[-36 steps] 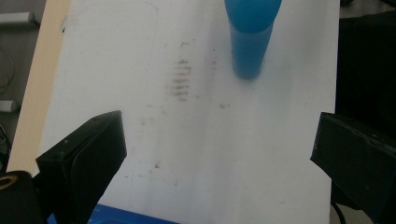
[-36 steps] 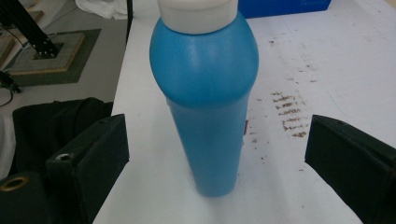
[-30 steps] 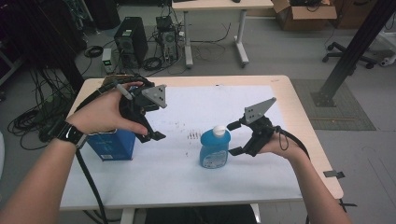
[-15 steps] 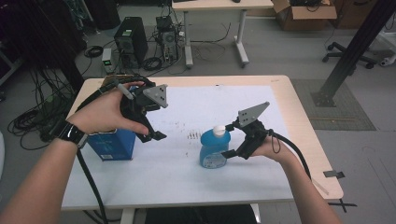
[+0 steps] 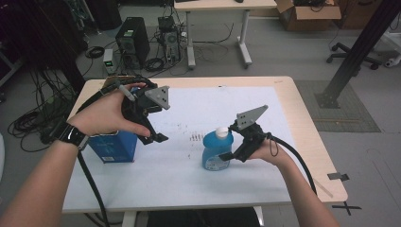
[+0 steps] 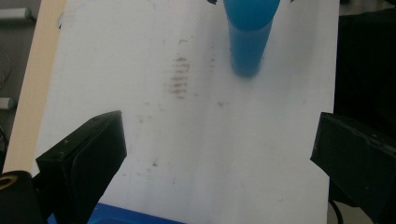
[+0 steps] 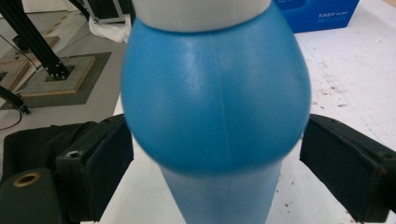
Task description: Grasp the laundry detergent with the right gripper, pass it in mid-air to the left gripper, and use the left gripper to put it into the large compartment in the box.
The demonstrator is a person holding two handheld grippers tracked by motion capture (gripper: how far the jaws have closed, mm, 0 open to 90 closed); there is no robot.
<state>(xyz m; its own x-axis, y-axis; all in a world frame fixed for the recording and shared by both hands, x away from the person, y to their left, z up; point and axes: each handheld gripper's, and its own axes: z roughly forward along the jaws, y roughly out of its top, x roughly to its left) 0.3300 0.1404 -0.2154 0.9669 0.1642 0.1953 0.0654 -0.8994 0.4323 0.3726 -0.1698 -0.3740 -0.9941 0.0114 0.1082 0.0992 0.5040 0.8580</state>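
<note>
Your right gripper (image 7: pixel 212 140) straddles the upright blue bottle (image 7: pixel 212 107) at mid-table; its jaws have just been closing, pads not yet pressing. Left gripper (image 6: pixel 219 154) spread, farther off, above the blue box (image 5: pixel 113 145).

The bottle (image 5: pixel 217 150) stands upright on the paper sheet (image 5: pixel 198 113) that covers most of the table (image 5: pixel 302 113), and serves as the landmark. To its left, well apart, the box (image 5: pixel 113 146) stands near the sheet's left edge. The left gripper (image 5: pixel 153 130) hangs just right of the box, between it and the bottle. The right gripper (image 5: pixel 231 149) is at the bottle's right side, its jaws flanking the bottle's shoulder. Smudge marks (image 5: pixel 195 137) lie just left of the bottle. Behind it, beyond the table, stands a second table (image 5: pixel 217 5).
</note>
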